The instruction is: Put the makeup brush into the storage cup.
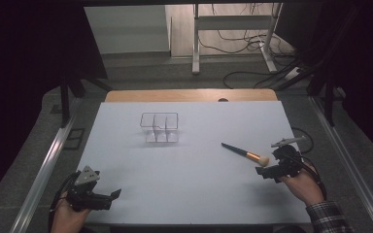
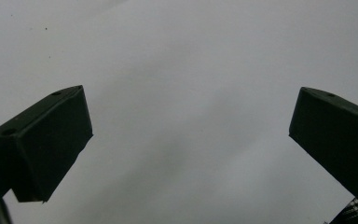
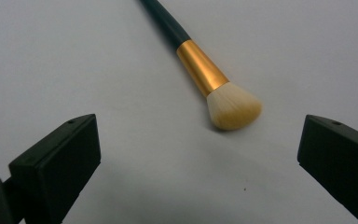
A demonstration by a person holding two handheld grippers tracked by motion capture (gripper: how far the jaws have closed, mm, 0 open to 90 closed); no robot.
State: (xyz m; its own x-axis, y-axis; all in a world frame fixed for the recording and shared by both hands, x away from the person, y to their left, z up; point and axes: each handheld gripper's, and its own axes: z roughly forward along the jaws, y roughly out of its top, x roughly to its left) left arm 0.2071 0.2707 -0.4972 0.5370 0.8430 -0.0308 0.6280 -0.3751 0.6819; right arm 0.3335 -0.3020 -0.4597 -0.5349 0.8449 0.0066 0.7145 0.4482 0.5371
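Dim room, dark curtains at both sides, cables and a metal stand on the floor beyond. White table (image 1: 189,194) as work surface, wooden edge along the far side.

Item in hand: makeup brush (image 1: 245,154). Lies flat on the table, right of centre, bristle head toward the near right, dark handle toward the far left. Not gripped, not lifted.

Likely destination, as a judgement: clear organizer (image 1: 160,127) with several compartments, upright near the far middle of the table, well apart from the makeup brush. Appears to hold nothing.

Right gripper (image 1: 264,174): held low over the table, just beside the bristle head on its near side. Jaws wide apart. In the right gripper view, bristle head ahead of the jaws and between their lines, gold band (image 3: 203,70) farther on; no contact with either jaw.

Left gripper (image 1: 110,199): near the left front corner of the table, well apart from makeup brush and organizer. Jaws wide apart, with bare table between them in the left gripper view.

Progress, as a judgement: early stage. Approach to the makeup brush nearly complete; grasp not yet made. Left to do: advance the right gripper over the gold band or handle, close, lift, carry to the organizer, lower into a compartment, release.
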